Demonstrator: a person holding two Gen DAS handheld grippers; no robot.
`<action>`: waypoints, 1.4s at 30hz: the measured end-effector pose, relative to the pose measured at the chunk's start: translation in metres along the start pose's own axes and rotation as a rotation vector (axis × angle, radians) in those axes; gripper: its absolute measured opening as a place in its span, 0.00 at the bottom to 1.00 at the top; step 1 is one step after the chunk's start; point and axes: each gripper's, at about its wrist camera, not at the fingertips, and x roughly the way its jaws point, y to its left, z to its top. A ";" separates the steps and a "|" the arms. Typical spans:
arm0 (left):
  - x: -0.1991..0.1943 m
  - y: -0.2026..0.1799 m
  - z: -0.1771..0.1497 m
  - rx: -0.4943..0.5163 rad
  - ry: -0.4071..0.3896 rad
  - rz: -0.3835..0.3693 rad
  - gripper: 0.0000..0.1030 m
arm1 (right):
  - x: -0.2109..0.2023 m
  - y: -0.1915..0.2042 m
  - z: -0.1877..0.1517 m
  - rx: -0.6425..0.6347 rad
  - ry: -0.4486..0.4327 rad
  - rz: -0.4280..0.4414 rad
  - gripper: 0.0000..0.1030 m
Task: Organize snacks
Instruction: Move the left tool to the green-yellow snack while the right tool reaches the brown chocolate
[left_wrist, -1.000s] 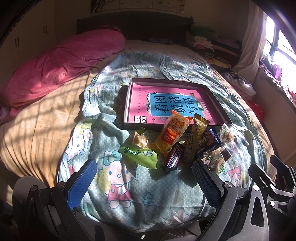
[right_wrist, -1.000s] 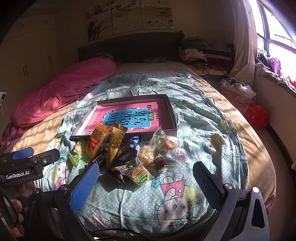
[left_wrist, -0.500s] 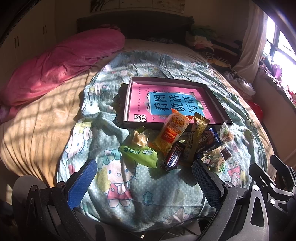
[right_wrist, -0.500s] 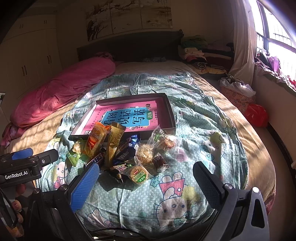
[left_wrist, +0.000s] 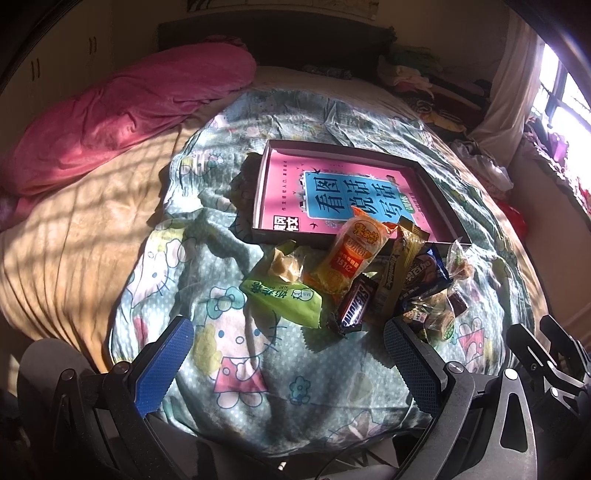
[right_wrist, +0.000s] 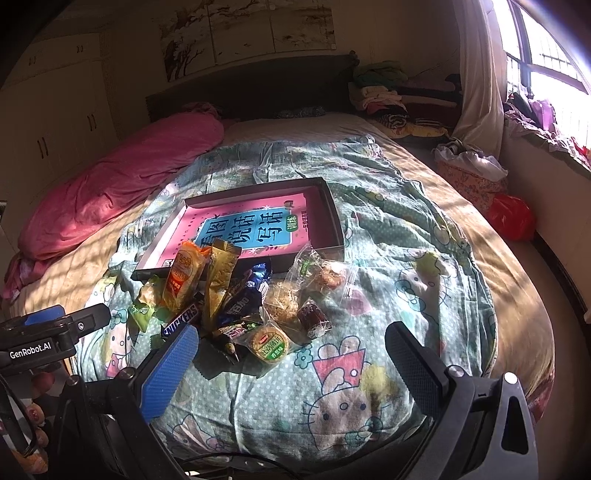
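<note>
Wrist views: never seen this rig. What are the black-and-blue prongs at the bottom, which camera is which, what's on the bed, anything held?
There is no robot arm: a person holds a two-finger gripper in each hand, and each carries a fisheye camera looking forward along its fingers. The prongs are those fingers.

One view comes from the left gripper, the other from the right gripper. Both stand open and hold nothing.

On the cartoon-print quilt lies a pile of wrapped snacks, among them a Snickers bar, a green packet and an orange packet leaning on the edge of a shallow box with a pink printed bottom. No snack lies fully inside the box yet.
</note>
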 end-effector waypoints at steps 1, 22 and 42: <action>0.002 0.002 0.002 -0.008 0.007 0.000 1.00 | 0.001 -0.001 0.000 0.004 0.003 -0.001 0.99; 0.062 0.036 0.023 -0.084 0.109 -0.020 0.99 | 0.046 -0.027 0.000 0.031 0.088 -0.025 0.99; 0.109 0.029 0.041 -0.026 0.147 -0.112 0.65 | 0.113 -0.031 0.001 -0.079 0.224 0.010 0.54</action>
